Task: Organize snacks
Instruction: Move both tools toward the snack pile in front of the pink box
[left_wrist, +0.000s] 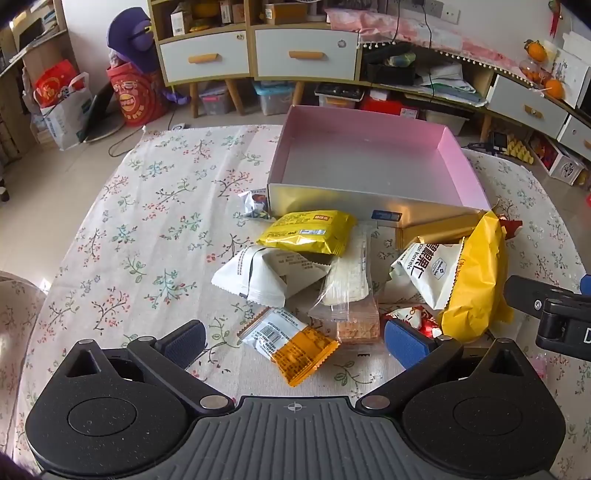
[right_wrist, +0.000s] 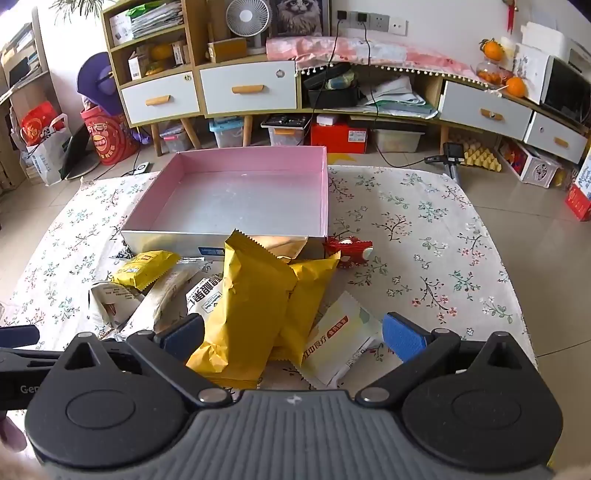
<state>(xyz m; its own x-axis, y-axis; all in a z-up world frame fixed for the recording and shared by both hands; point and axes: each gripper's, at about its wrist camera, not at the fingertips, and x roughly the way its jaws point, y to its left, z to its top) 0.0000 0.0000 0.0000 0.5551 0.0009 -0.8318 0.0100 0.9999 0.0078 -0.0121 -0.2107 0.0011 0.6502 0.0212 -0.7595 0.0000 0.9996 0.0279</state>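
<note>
An empty pink-lined box (left_wrist: 364, 162) (right_wrist: 243, 203) with a silver front wall stands on the flowered tablecloth (left_wrist: 147, 221). Loose snacks are piled in front of it. The pile includes a small yellow packet (left_wrist: 308, 230) (right_wrist: 146, 267), white packets (left_wrist: 258, 280), a clear biscuit bag (left_wrist: 351, 291) and an orange-and-white packet (left_wrist: 295, 343). My left gripper (left_wrist: 295, 341) hovers open over that last packet. Two big yellow bags (right_wrist: 247, 299) and a white packet with an orange label (right_wrist: 343, 339) lie under my open right gripper (right_wrist: 295, 334). Neither gripper's pads press on anything.
A red wrapped candy (right_wrist: 347, 251) lies by the box's right front corner. The right gripper's body (left_wrist: 554, 314) shows at the right edge of the left wrist view. Cabinets with drawers (right_wrist: 247, 88), storage bins and bags stand on the floor beyond the table.
</note>
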